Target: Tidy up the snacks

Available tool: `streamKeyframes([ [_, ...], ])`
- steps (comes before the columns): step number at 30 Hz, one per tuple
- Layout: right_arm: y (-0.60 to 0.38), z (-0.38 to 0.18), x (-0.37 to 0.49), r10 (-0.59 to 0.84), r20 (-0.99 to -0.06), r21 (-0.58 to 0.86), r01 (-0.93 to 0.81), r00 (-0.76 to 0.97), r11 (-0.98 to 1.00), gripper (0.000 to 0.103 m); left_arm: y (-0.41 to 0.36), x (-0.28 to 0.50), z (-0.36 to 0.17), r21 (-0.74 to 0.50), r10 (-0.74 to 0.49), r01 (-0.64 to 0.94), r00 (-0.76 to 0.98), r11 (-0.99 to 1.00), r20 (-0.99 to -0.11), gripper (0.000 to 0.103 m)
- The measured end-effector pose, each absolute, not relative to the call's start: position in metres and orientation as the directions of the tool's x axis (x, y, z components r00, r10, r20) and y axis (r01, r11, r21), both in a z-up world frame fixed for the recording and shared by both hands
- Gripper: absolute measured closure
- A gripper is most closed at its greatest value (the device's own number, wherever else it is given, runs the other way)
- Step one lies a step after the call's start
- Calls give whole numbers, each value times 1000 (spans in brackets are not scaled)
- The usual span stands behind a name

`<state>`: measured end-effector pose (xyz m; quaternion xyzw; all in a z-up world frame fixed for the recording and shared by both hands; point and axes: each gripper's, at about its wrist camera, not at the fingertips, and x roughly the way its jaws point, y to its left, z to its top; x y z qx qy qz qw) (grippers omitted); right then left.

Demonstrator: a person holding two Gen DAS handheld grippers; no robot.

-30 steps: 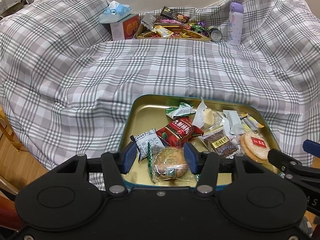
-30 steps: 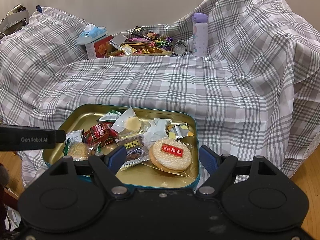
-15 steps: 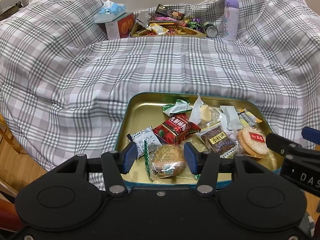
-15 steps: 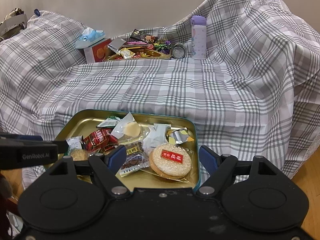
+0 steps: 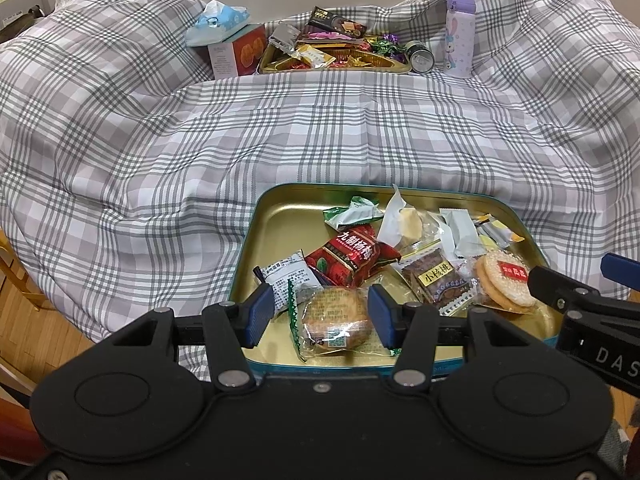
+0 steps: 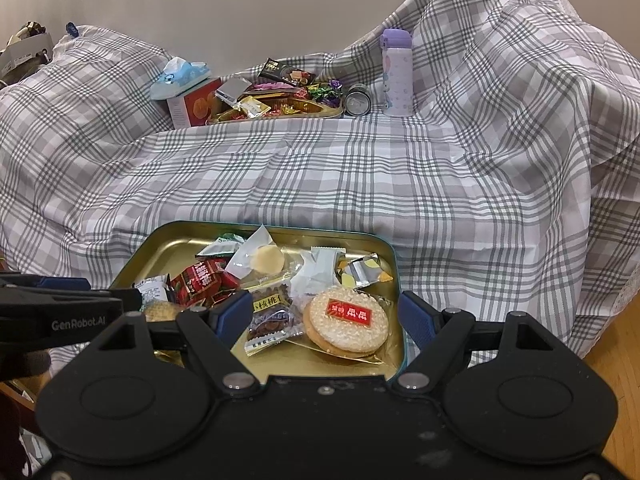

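Observation:
A teal tin with a gold inside [image 5: 286, 232] [image 6: 172, 250] lies on the checked cloth and holds several wrapped snacks. My left gripper [image 5: 320, 314] hovers open over its near edge, with a wrapped round biscuit [image 5: 334, 322] lying in the tin between the fingers. A red packet [image 5: 352, 256] and a white packet [image 5: 286, 278] lie just beyond. My right gripper [image 6: 325, 314] is open over the tin's right end, around a sugared cracker with a red label [image 6: 346, 320] and a walnut-snack packet [image 6: 270, 312]. Each gripper shows at the edge of the other's view.
At the back a second gold tray [image 5: 332, 70] is heaped with sweets. Beside it stand an orange-and-white tissue box [image 5: 236, 54], a tipped can [image 5: 421, 58] and a lilac bottle [image 5: 459, 36]. The checked cloth [image 5: 320, 132] rises in folds on both sides. Wooden floor [image 6: 616, 352] lies at the right.
Both views shifted very slightly about a second ago and have held still since. The jaws keep the same width and no snack has moved.

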<state>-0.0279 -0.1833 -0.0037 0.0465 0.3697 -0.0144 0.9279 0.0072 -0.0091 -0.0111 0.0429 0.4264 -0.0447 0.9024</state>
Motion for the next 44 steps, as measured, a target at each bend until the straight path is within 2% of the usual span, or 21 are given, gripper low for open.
streamKeyframes([
  [25,-183,-12,-28,17,-706,79,55,708,995,20,-13,8,-19,60,-39,140,614,988,-788,46],
  [36,-188,-26,-15,16,-744,84,70,668,994,20,-19,21,-29,73,-30,153,580,986,-814,46],
  [44,-193,-33,3,9,-783,83,89,622,993,20,-22,35,-24,117,-7,164,608,980,-794,45],
])
